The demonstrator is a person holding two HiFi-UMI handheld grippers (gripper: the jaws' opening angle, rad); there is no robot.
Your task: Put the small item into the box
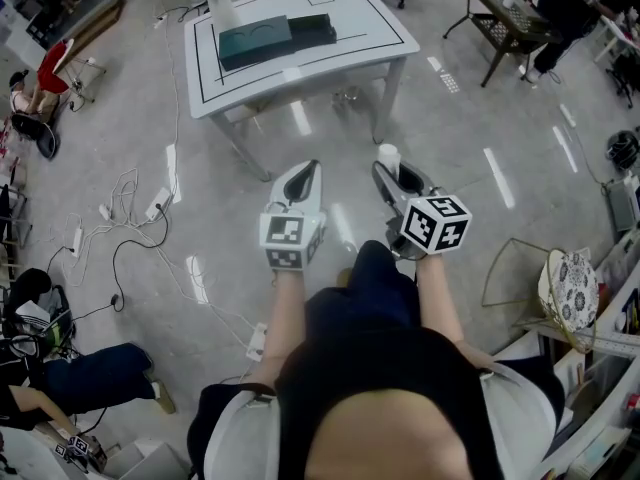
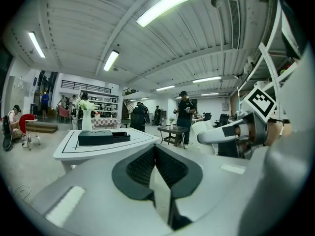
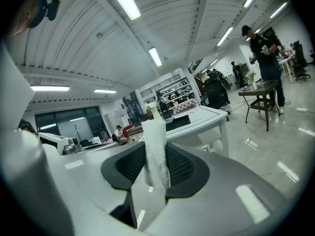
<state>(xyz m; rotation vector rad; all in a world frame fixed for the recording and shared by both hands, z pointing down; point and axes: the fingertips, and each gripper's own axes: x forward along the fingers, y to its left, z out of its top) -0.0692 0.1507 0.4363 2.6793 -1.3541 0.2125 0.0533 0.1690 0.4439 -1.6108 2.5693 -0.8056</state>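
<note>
Right gripper is closed on small white item, held upright and pinched low. Left gripper is shut, empty. Box sits on table, well apart. Risks: item may be tilted or slipped out en route; vase beside box may be knocked on approach.

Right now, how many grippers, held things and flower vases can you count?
Grippers: 2, the left gripper and the right gripper
Held things: 1, the small white item, in the right gripper
Flower vases: 1, the flower vase
Total: 4
</note>
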